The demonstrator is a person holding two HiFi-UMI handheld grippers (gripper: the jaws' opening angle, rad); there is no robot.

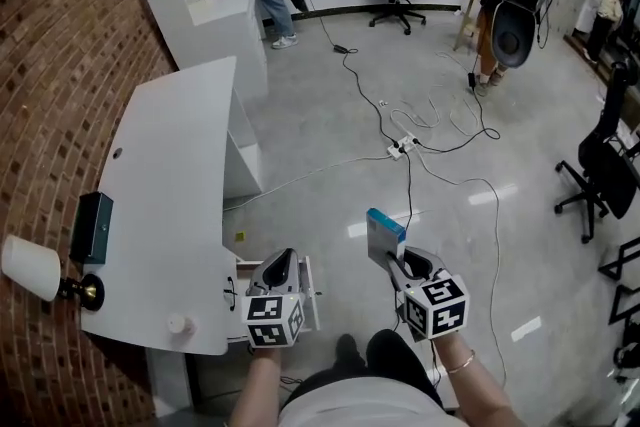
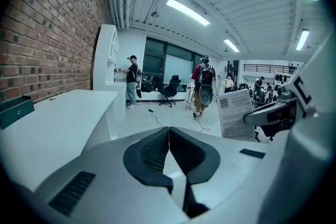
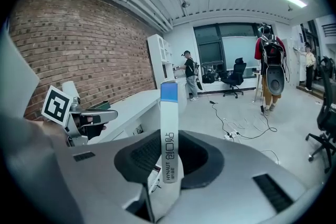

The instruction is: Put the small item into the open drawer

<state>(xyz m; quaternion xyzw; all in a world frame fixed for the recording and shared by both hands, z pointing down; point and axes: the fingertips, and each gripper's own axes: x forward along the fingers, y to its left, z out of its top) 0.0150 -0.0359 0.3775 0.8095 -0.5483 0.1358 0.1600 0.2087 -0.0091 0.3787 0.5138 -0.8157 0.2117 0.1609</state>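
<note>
White small box (image 1: pixel 385 233) with blue end, white desk (image 1: pixel 170 195), red brick wall (image 1: pixel 50 65), teal case (image 1: pixel 92 227).

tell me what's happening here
A person holds a gripper in each hand beside a white desk. The right gripper is clamped on a slim white box with a blue end, held upright in the air. The left gripper is shut and empty, by the open drawer at the desk's edge. The box is not in the drawer yet.
</note>
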